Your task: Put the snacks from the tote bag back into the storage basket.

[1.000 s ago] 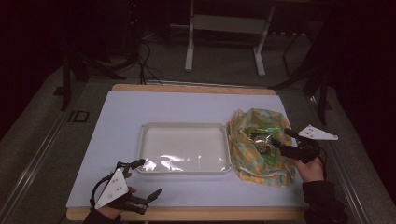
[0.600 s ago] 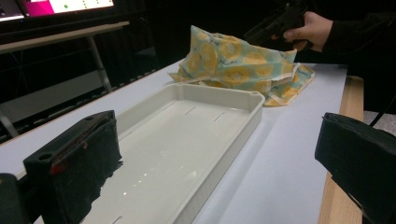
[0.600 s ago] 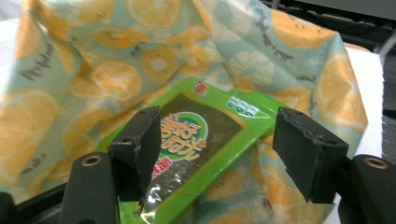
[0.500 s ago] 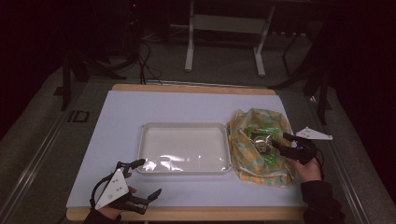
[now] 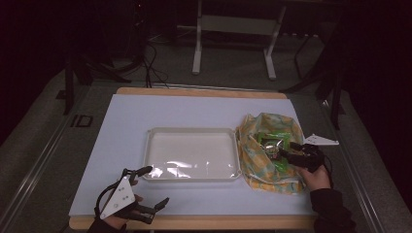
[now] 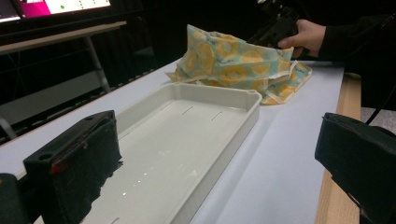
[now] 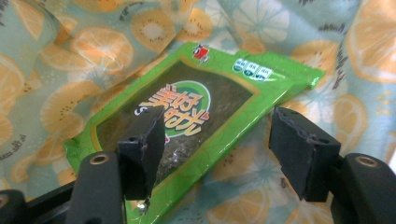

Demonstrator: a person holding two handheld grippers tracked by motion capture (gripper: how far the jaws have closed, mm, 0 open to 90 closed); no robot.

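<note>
Green packet [image 7: 196,112], fruit-print teal-orange cloth bag [image 5: 257,160], white tray [image 5: 190,133], black pads.

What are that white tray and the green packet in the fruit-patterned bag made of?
The tray looks like glossy moulded plastic: it mirrors the lights. The green packet seems shiny printed plastic film, crinkled. The bag looks like soft matte cloth, folding loosely.

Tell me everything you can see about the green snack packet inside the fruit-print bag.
The green snack packet is a flat, glossy plastic pouch with a dark central panel, orange lettering and a small red logo near its sealed top edge. It lies tilted inside the open fruit-print cloth bag, resting on the fabric. The right gripper straddles its lower end, jaws apart and just closing; one pad overlaps it, but no grip shows.
</note>
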